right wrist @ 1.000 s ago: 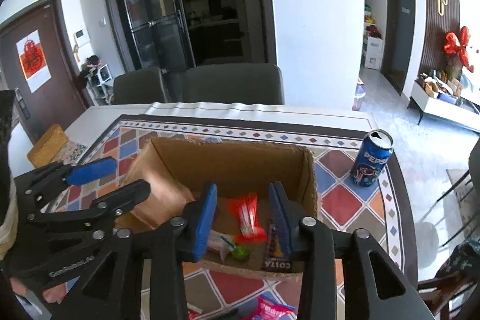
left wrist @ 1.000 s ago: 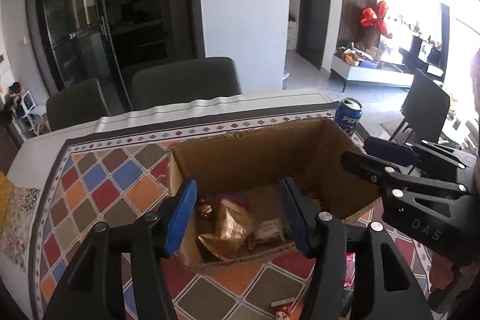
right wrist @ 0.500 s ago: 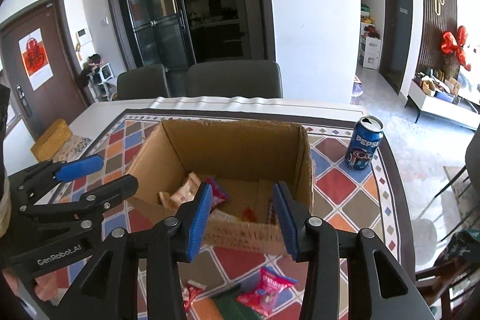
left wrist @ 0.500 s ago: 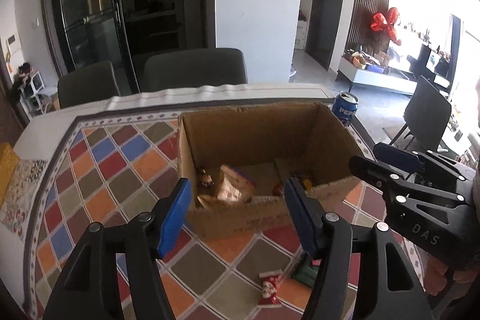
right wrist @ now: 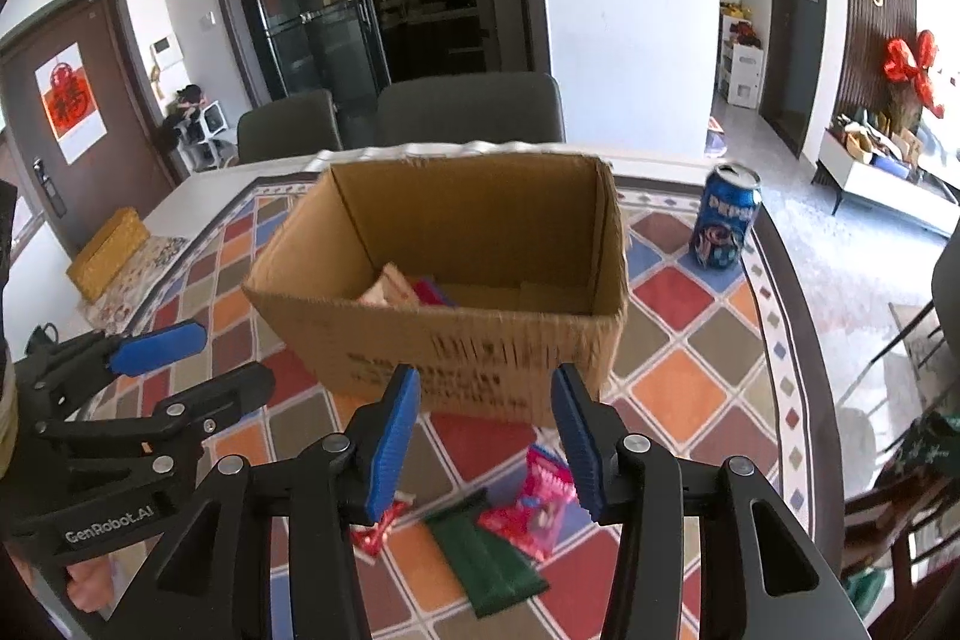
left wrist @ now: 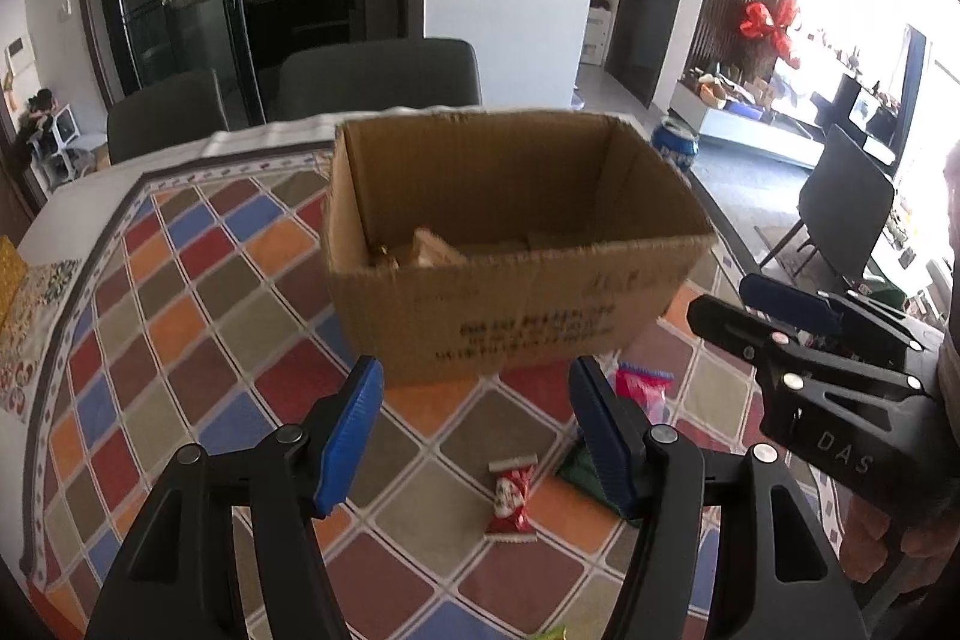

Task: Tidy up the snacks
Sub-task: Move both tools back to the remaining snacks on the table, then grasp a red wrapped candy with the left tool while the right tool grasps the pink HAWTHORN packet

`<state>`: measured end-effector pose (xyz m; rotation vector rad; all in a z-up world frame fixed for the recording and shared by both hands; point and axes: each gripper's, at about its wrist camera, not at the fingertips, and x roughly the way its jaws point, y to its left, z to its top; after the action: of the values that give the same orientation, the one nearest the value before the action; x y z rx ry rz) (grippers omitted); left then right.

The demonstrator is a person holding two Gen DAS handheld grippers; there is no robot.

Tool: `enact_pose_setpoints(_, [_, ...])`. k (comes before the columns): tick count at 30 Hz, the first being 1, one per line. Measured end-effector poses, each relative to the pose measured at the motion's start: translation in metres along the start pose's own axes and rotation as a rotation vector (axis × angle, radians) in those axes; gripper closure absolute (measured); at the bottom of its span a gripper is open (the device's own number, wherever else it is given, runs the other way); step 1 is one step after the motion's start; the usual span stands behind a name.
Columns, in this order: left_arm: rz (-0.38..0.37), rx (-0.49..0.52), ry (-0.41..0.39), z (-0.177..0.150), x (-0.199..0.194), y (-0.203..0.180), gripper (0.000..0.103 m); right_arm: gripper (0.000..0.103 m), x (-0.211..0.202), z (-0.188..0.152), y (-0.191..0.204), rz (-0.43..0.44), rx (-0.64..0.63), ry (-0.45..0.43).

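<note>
Diamond-patterned tablecloth (left wrist: 180, 316) under a corrugated box (left wrist: 510, 292), its wrappers half-hidden. Left gripper (left wrist: 477, 427) and right gripper (right wrist: 483, 439) gape, empty, above a foil packet (left wrist: 511, 499).

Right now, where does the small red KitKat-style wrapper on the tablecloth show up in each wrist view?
Left wrist: the red wrapper lies low in the middle, between the left gripper fingers, in front of the cardboard box.
Right wrist: red wrapper at lower left of middle, partly hidden behind the right gripper left finger, beside the green packet.
Shared landmark: the cardboard box.
</note>
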<state>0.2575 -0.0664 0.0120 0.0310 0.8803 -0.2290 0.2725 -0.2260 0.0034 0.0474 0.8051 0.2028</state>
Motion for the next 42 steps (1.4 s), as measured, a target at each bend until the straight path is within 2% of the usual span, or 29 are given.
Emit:
enact_pose_setpoints(11, [-0.021,-0.021,0.091,-0.041,0.022,-0.006,0.04,0.056,0.001,-0.035,-0.008,-0.028,0.014,0.031])
enact_pose_setpoints(23, [-0.035,-0.01,0.194,-0.076,0.053,-0.013,0.041,0.056,0.029,-0.074,-0.016,-0.004,0.083,0.124])
enact_pose_setpoints(28, [-0.053,-0.003,0.223,-0.083,0.065,-0.016,0.042,0.056,0.04,-0.082,-0.02,-0.009,0.098,0.144])
enact_pose_setpoints(38, [-0.068,-0.011,0.279,-0.084,0.093,-0.014,0.053,0.056,0.061,-0.085,-0.027,-0.017,0.119,0.157])
enact_pose_setpoints(42, [-0.065,-0.009,0.286,-0.082,0.101,-0.013,0.053,0.056,0.069,-0.084,-0.03,-0.015,0.131,0.162])
